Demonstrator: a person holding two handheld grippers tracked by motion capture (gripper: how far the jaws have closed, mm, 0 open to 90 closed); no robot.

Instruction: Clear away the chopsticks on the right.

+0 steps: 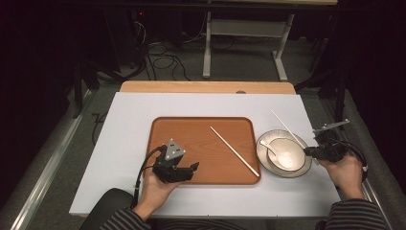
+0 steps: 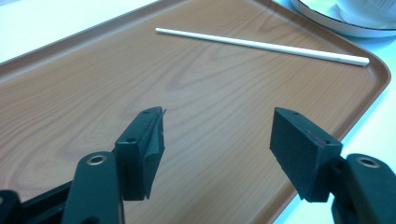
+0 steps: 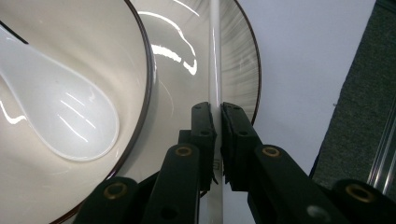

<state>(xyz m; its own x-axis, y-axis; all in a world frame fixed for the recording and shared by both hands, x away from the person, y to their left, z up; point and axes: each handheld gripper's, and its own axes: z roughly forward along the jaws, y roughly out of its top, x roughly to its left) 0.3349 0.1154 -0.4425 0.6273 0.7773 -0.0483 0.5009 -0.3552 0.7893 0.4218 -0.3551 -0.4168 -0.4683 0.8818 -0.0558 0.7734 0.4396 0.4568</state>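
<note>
White sheeting covers the table (image 1: 124, 143), and at its right side your right gripper (image 3: 216, 109) has its jaws clenched on a thin white chopstick (image 3: 215, 56), which runs straight out between them across the rim of the plate (image 3: 243, 70) under the bowl (image 3: 93, 28) that holds the spoon (image 3: 70, 116). Your left gripper (image 2: 217, 135) hangs with jaws spread wide and released over the near part of the wooden tray (image 2: 93, 93), where a second chopstick (image 2: 261, 45), equally slim, white and straight, lies well beyond them toward the tray's right edge.
</note>
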